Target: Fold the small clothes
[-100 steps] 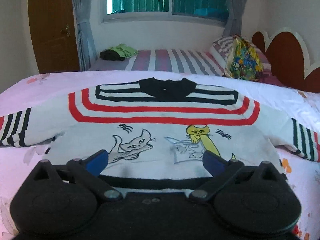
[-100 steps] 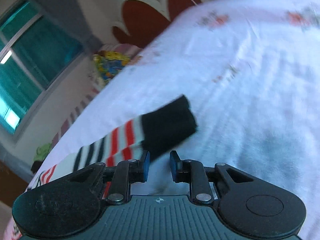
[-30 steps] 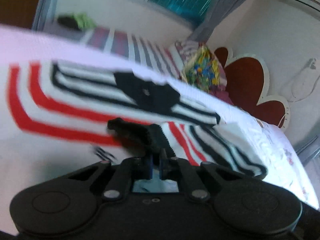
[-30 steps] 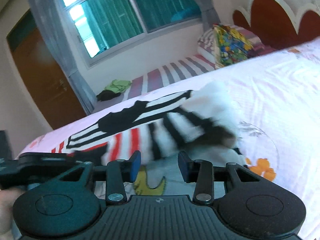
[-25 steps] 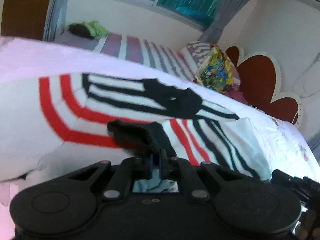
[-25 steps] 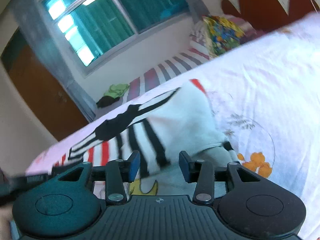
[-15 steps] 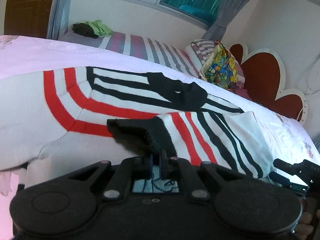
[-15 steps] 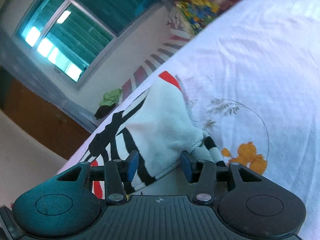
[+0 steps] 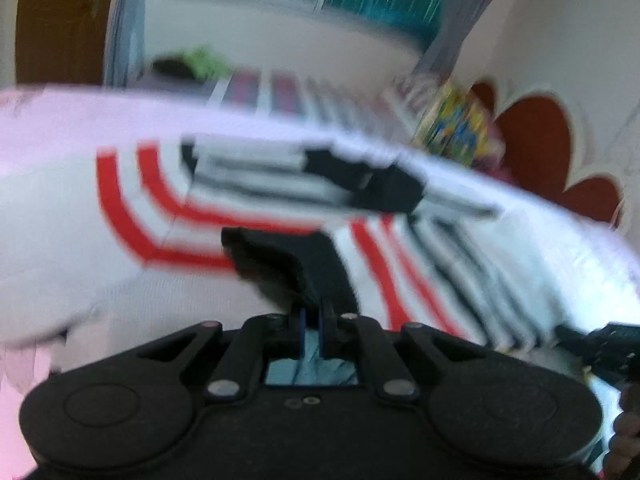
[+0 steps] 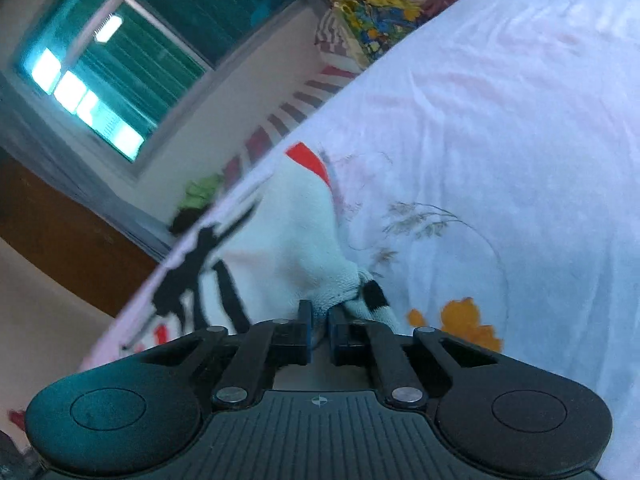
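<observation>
- Sweater [image 9: 248, 296] lies flat on the bed [image 10: 520, 128], collar twd the window; white w/ red + black stripes. One sleeve is folded in across the chest.
- Left gripper [image 9: 312, 318]: fingers together, clamped on the black cuff [image 9: 296, 264] of that folded sleeve, over the sweater's middle.
- Right gripper [image 10: 319, 330]: fingers closing, w/ a bunch of white knit at the sweater's side edge [image 10: 340, 292] between them; pads look to be pressing on it already, a bit of black-striped trim poking out just beside.
- Step in hand, as judged: sleeve fold, w/ the right side gathered for the next fold-in.
- To do it well: keep the cuff low + lay it flat, no twist, before letting go; right should hold both layers of the edge, not just the top one, else the fold goes lopsided.
- Pull both hands evenly so the stripes stay lined up; a tug on one side prob. drags the whole sweater over the sheet.
- Edges: sweater's right edge sits on open sheet w/ an orange flower print [image 10: 464, 320] just beside it. Bed's own edge can't be told from the right view.
- Open room: wide bare sheet to the right of the sweater; the left view is blurred, but the sweater's left half looks clear too.
- Pillow [image 10: 372, 20] + headboard [image 9: 560, 152] well apart, no obstacle.
</observation>
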`<move>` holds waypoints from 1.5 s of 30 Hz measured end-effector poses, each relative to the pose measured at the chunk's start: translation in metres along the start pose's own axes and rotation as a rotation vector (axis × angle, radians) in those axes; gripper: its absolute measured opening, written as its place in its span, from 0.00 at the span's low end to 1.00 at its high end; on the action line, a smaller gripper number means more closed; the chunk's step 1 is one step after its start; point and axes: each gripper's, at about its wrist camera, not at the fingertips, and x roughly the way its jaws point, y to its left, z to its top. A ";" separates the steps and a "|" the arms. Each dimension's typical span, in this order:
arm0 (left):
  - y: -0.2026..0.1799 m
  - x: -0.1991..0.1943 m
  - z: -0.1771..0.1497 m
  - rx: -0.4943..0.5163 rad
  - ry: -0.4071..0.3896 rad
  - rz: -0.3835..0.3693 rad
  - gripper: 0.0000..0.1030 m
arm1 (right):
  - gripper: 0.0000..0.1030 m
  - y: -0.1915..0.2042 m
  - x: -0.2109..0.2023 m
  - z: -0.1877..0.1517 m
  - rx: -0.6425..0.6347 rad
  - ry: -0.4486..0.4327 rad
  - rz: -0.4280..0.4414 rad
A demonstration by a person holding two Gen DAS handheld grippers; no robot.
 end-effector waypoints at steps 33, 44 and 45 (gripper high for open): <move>-0.116 0.077 0.026 0.332 -0.060 0.121 0.69 | 0.07 0.061 0.109 0.073 -0.620 -0.026 -0.129; -0.116 0.080 0.027 0.287 -0.102 0.221 0.72 | 0.13 0.027 0.123 0.108 -0.505 0.033 -0.060; -0.112 0.080 0.028 0.252 -0.106 0.236 0.72 | 0.15 0.024 0.126 0.110 -0.512 0.026 -0.062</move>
